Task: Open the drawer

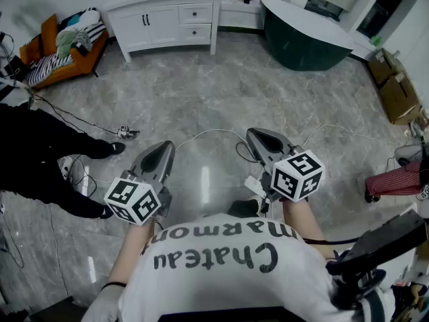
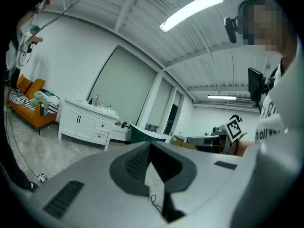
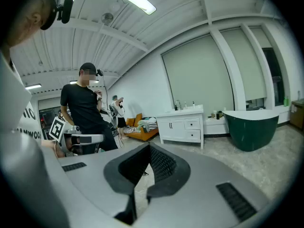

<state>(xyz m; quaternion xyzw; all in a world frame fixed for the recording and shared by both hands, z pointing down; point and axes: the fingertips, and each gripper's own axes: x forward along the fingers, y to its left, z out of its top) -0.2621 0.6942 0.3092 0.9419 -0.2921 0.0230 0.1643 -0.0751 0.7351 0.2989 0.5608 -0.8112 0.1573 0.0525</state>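
A white cabinet [image 1: 167, 19] stands far across the room, with two small drawers [image 1: 196, 13] on its right side, both closed. It also shows in the left gripper view as a white cabinet [image 2: 88, 122] and in the right gripper view as a white cabinet [image 3: 183, 127]. My left gripper [image 1: 166, 146] and right gripper [image 1: 253, 134] are held side by side over the marble floor, well short of it. The left gripper [image 2: 151, 146] is shut and holds nothing. The right gripper [image 3: 149, 147] is also shut and holds nothing.
A dark green bathtub [image 1: 305, 35] stands right of the cabinet, and an orange sofa [image 1: 60, 52] left of it. A person in black [image 1: 40, 153] stands at my left. Cables [image 1: 127, 133] trail on the floor. Cardboard boxes [image 1: 395, 89] sit at far right.
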